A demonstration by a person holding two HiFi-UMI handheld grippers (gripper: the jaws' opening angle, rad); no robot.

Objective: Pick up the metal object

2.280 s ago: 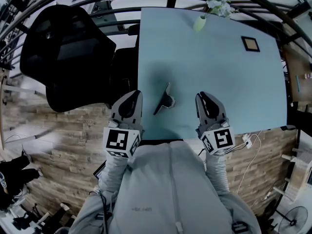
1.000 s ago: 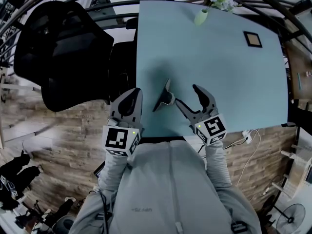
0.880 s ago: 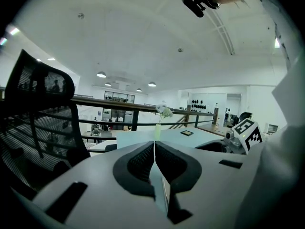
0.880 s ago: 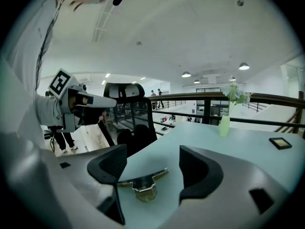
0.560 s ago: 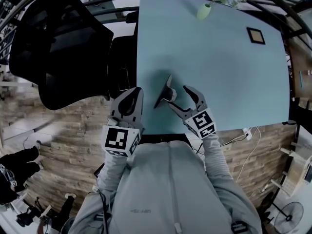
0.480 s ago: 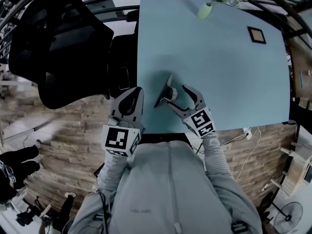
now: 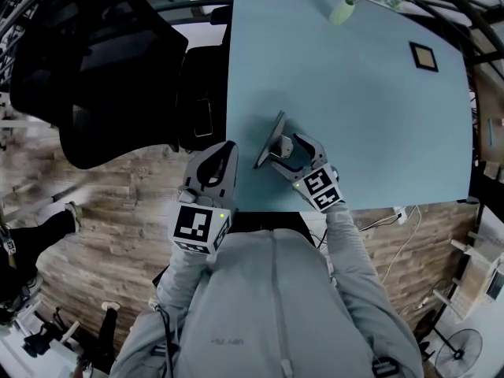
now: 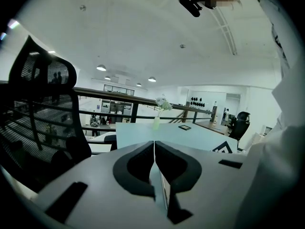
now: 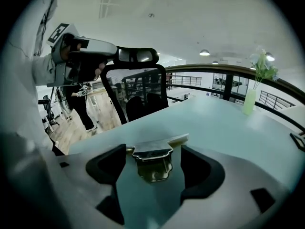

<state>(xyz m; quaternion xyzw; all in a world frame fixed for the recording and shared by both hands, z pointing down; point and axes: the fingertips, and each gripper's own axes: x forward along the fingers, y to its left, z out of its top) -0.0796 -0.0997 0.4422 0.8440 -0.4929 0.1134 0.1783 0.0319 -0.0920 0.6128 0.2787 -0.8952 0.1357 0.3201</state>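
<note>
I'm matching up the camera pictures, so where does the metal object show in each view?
Head view: metal object by the table's near edge, at the tips of the right gripper.
Left gripper view: not made out.
Right gripper view: lower centre, between fingers that have just been opening.
Shared landmark: the pale vase at the table's far edge.

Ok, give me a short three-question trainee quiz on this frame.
1. True or false: the left gripper is shut and empty.
2. What sits between the right gripper jaws? A) a cup B) the metal object C) nothing
3. Fill in: the vase stands at the table edge ___ from the person.
Key: 1 true. 2 B; the jaws have just been opening and flank it without pressing. 3 far.
</note>
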